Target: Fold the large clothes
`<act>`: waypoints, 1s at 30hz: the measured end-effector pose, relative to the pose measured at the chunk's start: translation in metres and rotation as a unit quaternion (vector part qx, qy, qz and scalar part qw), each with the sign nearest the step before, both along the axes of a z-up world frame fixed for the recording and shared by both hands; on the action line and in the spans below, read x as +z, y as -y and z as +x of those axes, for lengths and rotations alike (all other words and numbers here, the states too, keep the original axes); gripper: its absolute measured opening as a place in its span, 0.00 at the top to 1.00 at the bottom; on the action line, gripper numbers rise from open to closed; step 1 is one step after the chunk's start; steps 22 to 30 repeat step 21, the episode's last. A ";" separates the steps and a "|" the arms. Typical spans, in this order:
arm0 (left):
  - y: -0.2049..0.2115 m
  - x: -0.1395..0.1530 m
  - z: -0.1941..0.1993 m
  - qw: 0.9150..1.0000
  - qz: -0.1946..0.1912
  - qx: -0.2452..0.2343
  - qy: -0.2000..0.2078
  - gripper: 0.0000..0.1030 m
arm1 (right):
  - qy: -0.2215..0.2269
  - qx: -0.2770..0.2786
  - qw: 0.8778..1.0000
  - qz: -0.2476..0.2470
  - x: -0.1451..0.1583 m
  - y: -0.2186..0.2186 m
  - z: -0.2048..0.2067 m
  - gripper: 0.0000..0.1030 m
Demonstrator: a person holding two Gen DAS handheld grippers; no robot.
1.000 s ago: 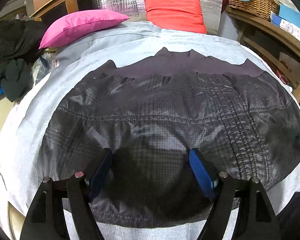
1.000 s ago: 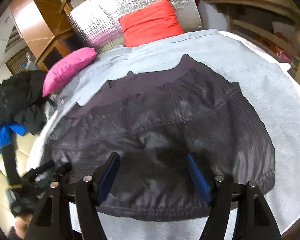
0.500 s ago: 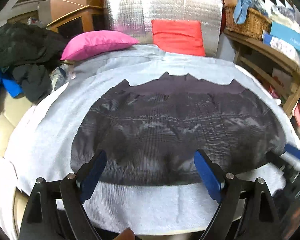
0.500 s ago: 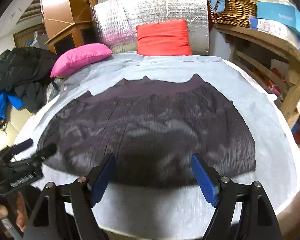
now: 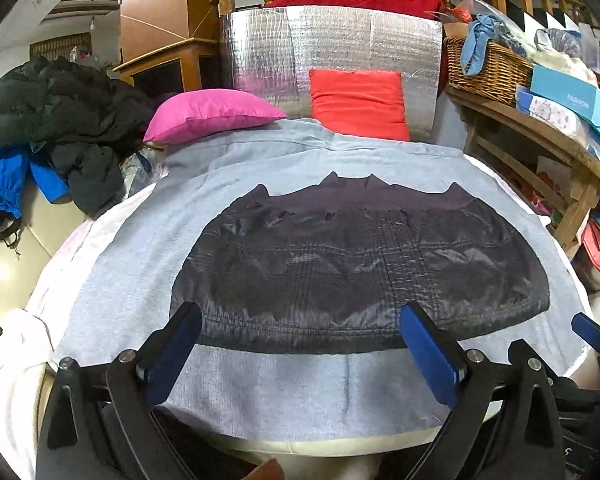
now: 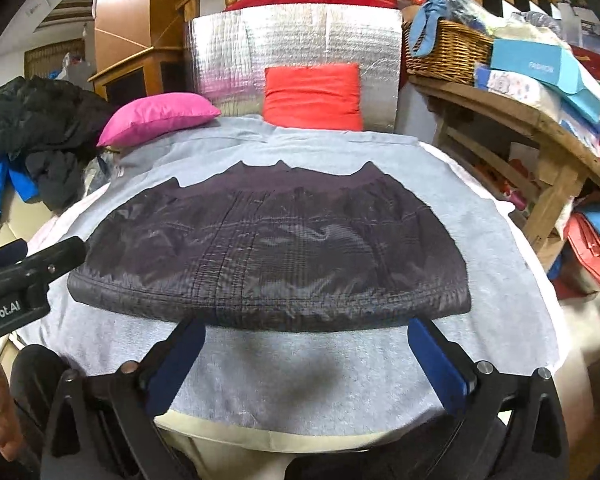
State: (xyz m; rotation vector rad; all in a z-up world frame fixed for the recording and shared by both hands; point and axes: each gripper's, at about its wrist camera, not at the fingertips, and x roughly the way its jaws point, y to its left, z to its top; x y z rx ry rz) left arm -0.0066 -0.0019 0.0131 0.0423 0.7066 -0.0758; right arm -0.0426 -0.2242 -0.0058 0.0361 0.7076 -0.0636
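A dark quilted jacket point(image 5: 360, 264) lies folded flat on a grey cloth point(image 5: 292, 392) that covers the surface. My left gripper point(image 5: 300, 316) hovers over the near strip of the cloth. Its jaws are opening wide and grip nothing, and the jacket's near hem shows beyond the blue pads. In the right wrist view the same jacket point(image 6: 260, 248) lies ahead of my right gripper point(image 6: 305, 328). Those jaws are opening too, with only bare grey cloth point(image 6: 300, 368) under them. The left gripper's black body point(image 6: 32, 264) enters at the left edge.
A pink pillow point(image 5: 212, 114) and a red cushion point(image 5: 358, 104) lean on a silver foil panel point(image 5: 332, 44) at the far end. Dark coats point(image 5: 56, 112) are piled at the left. A wooden shelf point(image 5: 540, 136) with a wicker basket point(image 5: 484, 68) and boxes runs along the right.
Both grippers have drawn back and up from the jacket to the near edge of the cloth, and their jaws have spread wider. The jacket lies still and flat.
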 end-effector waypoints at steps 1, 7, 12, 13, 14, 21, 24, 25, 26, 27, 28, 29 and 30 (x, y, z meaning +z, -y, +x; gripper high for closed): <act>0.000 0.001 -0.002 1.000 -0.003 -0.001 -0.001 0.04 | 0.003 -0.001 1.000 0.001 0.001 0.001 -0.001 0.00; 0.002 0.004 -0.009 1.000 -0.013 -0.005 -0.006 0.04 | 0.015 -0.003 1.000 0.001 0.009 0.002 -0.013 0.00; 0.000 0.003 -0.008 1.000 -0.021 -0.008 -0.007 0.04 | 0.019 -0.002 1.000 -0.007 0.012 0.001 -0.015 0.00; 0.001 0.002 -0.008 1.000 -0.022 -0.009 -0.008 0.04 | 0.019 -0.002 1.000 -0.007 0.011 0.001 -0.015 0.00; 0.001 0.001 -0.008 1.000 -0.023 -0.011 -0.010 0.04 | 0.019 -0.002 1.000 -0.006 0.011 0.001 -0.015 0.00; 0.006 0.003 -0.012 1.000 -0.018 -0.025 -0.003 0.04 | 0.017 0.000 1.000 -0.003 0.009 0.001 -0.014 0.00; 0.006 0.003 -0.012 1.000 -0.018 -0.025 -0.003 0.04 | 0.017 0.000 1.000 -0.003 0.009 0.001 -0.014 0.00; 0.006 0.003 -0.012 1.000 -0.018 -0.025 -0.003 0.04 | 0.017 0.000 1.000 -0.003 0.009 0.001 -0.014 0.00; 0.006 0.003 -0.012 1.000 -0.018 -0.025 -0.003 0.04 | 0.017 0.000 1.000 -0.003 0.009 0.001 -0.014 0.00; 0.006 0.003 -0.012 1.000 -0.018 -0.025 -0.003 0.04 | 0.017 0.000 1.000 -0.003 0.009 0.001 -0.014 0.00; 0.006 0.003 -0.012 1.000 -0.018 -0.025 -0.003 0.04 | 0.017 0.000 1.000 -0.003 0.009 0.001 -0.014 0.00; 0.006 0.003 -0.012 1.000 -0.018 -0.025 -0.003 0.04 | 0.017 0.000 1.000 -0.003 0.009 0.001 -0.014 0.00; 0.006 0.003 -0.012 1.000 -0.018 -0.025 -0.003 0.04 | 0.017 0.000 1.000 -0.003 0.009 0.001 -0.014 0.00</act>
